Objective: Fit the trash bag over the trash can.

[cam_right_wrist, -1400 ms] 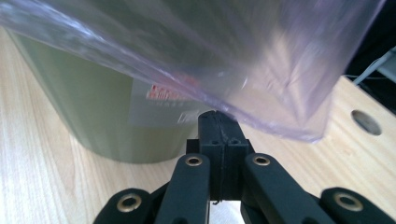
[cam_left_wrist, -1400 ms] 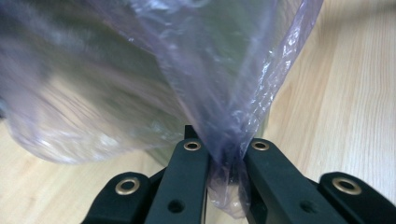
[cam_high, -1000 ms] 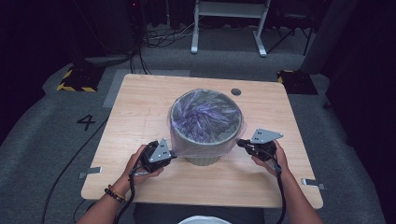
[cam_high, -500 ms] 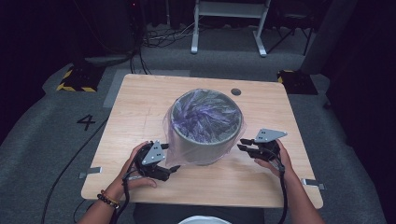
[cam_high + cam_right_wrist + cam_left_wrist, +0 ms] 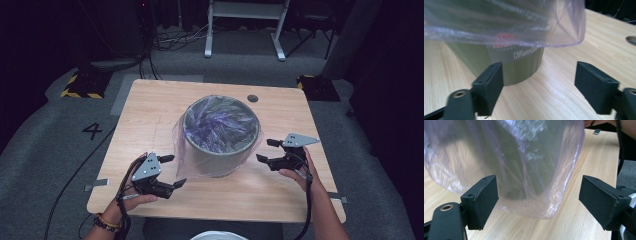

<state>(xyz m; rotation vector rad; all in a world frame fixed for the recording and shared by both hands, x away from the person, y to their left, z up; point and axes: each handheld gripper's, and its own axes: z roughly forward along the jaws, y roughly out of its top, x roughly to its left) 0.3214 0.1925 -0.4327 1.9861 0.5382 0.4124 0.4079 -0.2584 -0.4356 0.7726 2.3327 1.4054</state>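
While the grey-green bin point(image 5: 220, 150) sits pretty much dead centre between the two grippers, its clear purplish bag liner point(image 5: 221, 122) is draped over the rim and hangs down the outside all round, twisted into a swirl across the top. Off to one side of it is the left gripper point(image 5: 171, 172), close to the bag's hanging skirt but not touching it; in the left gripper view the loose plastic point(image 5: 506, 165) hangs just ahead of the jaws, past the tips, with bare air between the pads. Its jaws have just been opening and stand wide apart, nothing in them. On the other side, the right gripper point(image 5: 265, 150) is near the bin wall at about the same level, also clear of it. Its jaws have just been opening too and are spread wide, empty. From the right gripper view you can see the bin's side point(image 5: 506, 65) with some white lettering straight ahead of the jaws, and the bag's edge point(image 5: 524, 27) hanging above them, well short of the tabletop. Everything's on a light wooden table point(image 5: 150, 110), which has a small round hole point(image 5: 252, 98) beyond the bin, on the far side from both grippers. Under the table is grey carpet with a number 4 point(image 5: 93, 131) out past the left gripper.
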